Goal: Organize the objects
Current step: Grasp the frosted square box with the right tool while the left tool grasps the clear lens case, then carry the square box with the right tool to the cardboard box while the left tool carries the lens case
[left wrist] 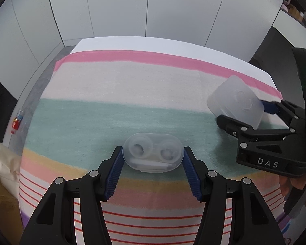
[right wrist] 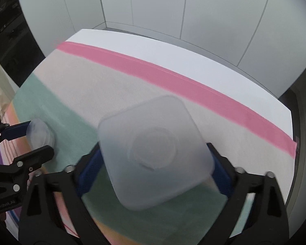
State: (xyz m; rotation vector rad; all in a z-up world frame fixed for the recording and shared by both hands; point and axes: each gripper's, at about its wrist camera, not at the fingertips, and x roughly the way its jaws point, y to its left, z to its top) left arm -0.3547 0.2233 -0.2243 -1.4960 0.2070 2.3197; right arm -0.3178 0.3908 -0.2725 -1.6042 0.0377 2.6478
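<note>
A clear oval contact lens case (left wrist: pixel 153 151) with two round wells lies on the green stripe of the cloth. My left gripper (left wrist: pixel 153 153) has a blue pad pressed against each end of it. From the right wrist view the same case (right wrist: pixel 39 134) and left gripper (right wrist: pixel 40 137) sit at the far left. A frosted square plastic box (right wrist: pixel 153 153), blurred and tilted up on one edge, fills the space between the fingers of my right gripper (right wrist: pixel 153 149), both pads against its sides. In the left wrist view that box (left wrist: pixel 234 100) and right gripper (left wrist: pixel 241 110) are at the right.
A striped cloth (left wrist: pixel 132 85) covers a white table (left wrist: pixel 153 43) whose far edge meets white wall panels. A small red item (left wrist: pixel 15 123) lies beyond the left edge, beside a beige padded thing (left wrist: pixel 2 163). A hand (left wrist: pixel 295 187) holds the right gripper.
</note>
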